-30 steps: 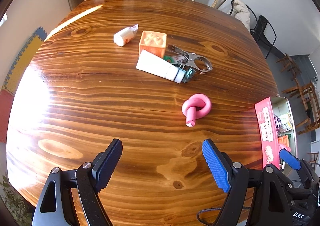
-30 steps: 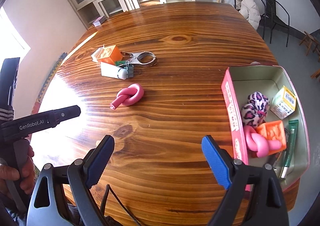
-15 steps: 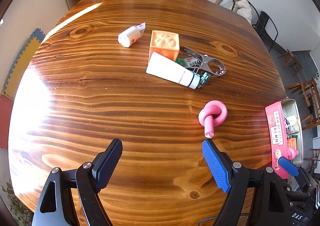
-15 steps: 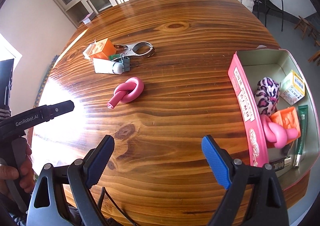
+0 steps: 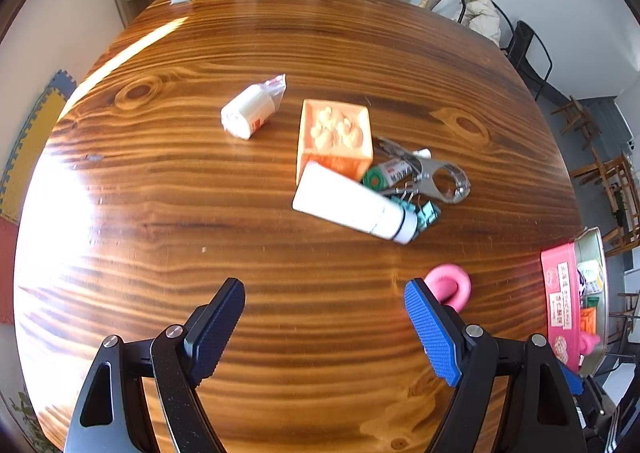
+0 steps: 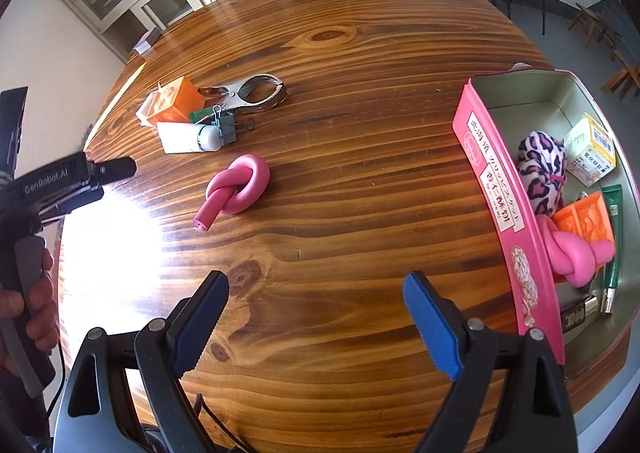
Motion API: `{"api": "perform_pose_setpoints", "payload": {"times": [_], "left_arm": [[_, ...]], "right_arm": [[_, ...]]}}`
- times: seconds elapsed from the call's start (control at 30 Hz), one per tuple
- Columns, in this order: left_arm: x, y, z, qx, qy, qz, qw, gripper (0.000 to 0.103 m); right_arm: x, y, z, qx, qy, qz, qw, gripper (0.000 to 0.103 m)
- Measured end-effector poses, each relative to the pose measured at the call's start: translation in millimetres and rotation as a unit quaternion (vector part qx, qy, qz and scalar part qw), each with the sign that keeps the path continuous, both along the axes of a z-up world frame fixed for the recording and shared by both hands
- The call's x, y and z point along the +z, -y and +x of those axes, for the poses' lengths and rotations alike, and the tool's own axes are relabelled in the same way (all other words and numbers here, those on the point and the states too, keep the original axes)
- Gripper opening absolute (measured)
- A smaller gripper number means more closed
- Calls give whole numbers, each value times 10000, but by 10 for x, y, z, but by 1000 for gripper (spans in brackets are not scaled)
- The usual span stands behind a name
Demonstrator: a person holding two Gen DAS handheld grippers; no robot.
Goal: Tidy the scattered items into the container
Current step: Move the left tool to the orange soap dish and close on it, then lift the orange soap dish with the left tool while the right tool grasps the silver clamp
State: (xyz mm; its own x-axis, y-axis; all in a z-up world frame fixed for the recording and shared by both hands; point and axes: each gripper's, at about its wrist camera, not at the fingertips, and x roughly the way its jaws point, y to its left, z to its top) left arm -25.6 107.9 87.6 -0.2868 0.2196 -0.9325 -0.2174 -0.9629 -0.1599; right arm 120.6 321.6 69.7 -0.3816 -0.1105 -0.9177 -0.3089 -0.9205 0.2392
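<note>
Left gripper: jaws wide, empty. Over the last second it has advanced across the round wooden table toward the scattered cluster, which now lies nearer its jaws: small white plastic-wrapped roll, orange embossed cube, white squeeze tube, metal clamp. The knotted pink foam rod now sits just beside its right finger, so a pickup there looks imminent. Right gripper: wide, empty, hovering near the pink rectangular tin, already partly filled.
</note>
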Motion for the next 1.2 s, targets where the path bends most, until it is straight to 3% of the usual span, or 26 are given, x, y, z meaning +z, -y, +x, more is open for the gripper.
{"api": "perform_pose_setpoints", "payload": {"times": [0.57, 0.9, 1.13, 1.2], "left_arm": [[-151, -279, -797, -148, -4, 38, 9999, 84], [-455, -313, -1113, -31, 192, -92, 9998, 84], [-566, -308, -1160, -143, 255, 81, 9995, 84], [-595, -303, -1171, -163, 345, 290, 9988, 76]], "right_arm": [[-119, -78, -248, -346, 239, -33, 9991, 92], [-150, -76, -542, -270, 257, 13, 9993, 92], [-150, -41, -819, -129, 202, 57, 9997, 92], [-136, -33, -906, -99, 163, 60, 9998, 92]]}}
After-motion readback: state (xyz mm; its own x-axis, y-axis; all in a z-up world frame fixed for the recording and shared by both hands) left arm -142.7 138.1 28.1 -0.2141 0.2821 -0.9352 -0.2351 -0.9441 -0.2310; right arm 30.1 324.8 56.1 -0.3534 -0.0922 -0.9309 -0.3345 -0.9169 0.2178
